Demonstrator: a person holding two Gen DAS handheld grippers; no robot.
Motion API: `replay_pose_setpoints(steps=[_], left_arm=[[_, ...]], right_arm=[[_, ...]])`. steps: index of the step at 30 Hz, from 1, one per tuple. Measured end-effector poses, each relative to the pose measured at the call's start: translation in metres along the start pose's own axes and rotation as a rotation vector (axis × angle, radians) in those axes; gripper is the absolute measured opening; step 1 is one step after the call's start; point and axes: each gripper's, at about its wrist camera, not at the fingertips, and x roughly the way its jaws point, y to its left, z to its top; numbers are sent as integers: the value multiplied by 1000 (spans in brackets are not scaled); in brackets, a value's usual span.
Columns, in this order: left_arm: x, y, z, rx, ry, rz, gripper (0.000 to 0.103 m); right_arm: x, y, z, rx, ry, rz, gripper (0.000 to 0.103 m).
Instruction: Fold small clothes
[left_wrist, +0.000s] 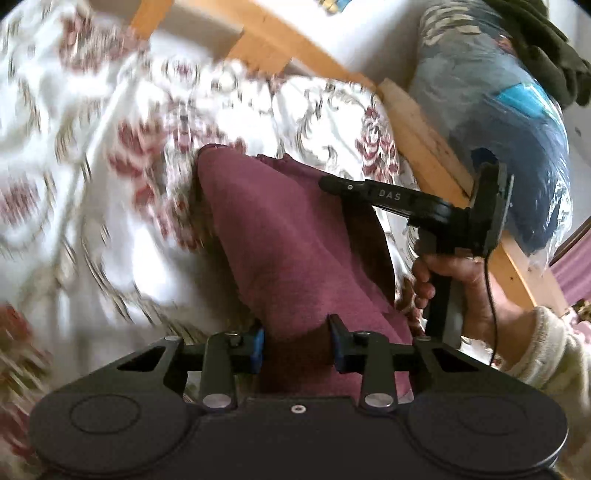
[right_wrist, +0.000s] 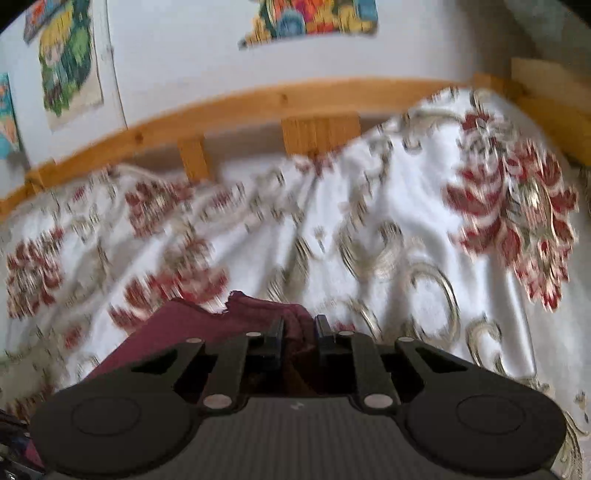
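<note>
A maroon garment (left_wrist: 291, 243) hangs stretched above a white floral bedspread (left_wrist: 74, 184). My left gripper (left_wrist: 297, 341) is shut on its near edge, with cloth bunched between the fingers. My right gripper (left_wrist: 327, 183) shows in the left wrist view, reaching in from the right and pinching the garment's far edge. In the right wrist view my right gripper (right_wrist: 299, 334) is shut on a fold of the maroon garment (right_wrist: 192, 328), which trails down to the left. Both views are motion-blurred.
A wooden bed rail (right_wrist: 258, 107) runs along the wall behind the bedspread (right_wrist: 369, 221). Colourful posters (right_wrist: 70, 62) hang on the wall. A bundle of blue bedding in plastic (left_wrist: 517, 122) lies beyond the rail (left_wrist: 424, 147) at the right.
</note>
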Motion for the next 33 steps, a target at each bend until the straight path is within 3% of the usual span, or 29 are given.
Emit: replay_pose_setpoints(steps=[5,9,15,20,29,33], left_arm=[[-32,6,26,74,-81,89,34],[-56,23,46,69,-149,149,35],[-59,63,61,16,-153,280,35],[-48,95,58,-89,-125,287,36],[-35,103,47,-83,-121,302,42],[-37,109,46,-121,-116,297,48]], right_arm=[[4,25,29,5,-86,56,19],[31,55,57,-6,-117,91,19],[82,105,82,-74,-78,105,19],[112,121,68,-122,-13,38,20],[126,107,44,-135,13,-49,25],[128,98,40,-80,18,-71,40]])
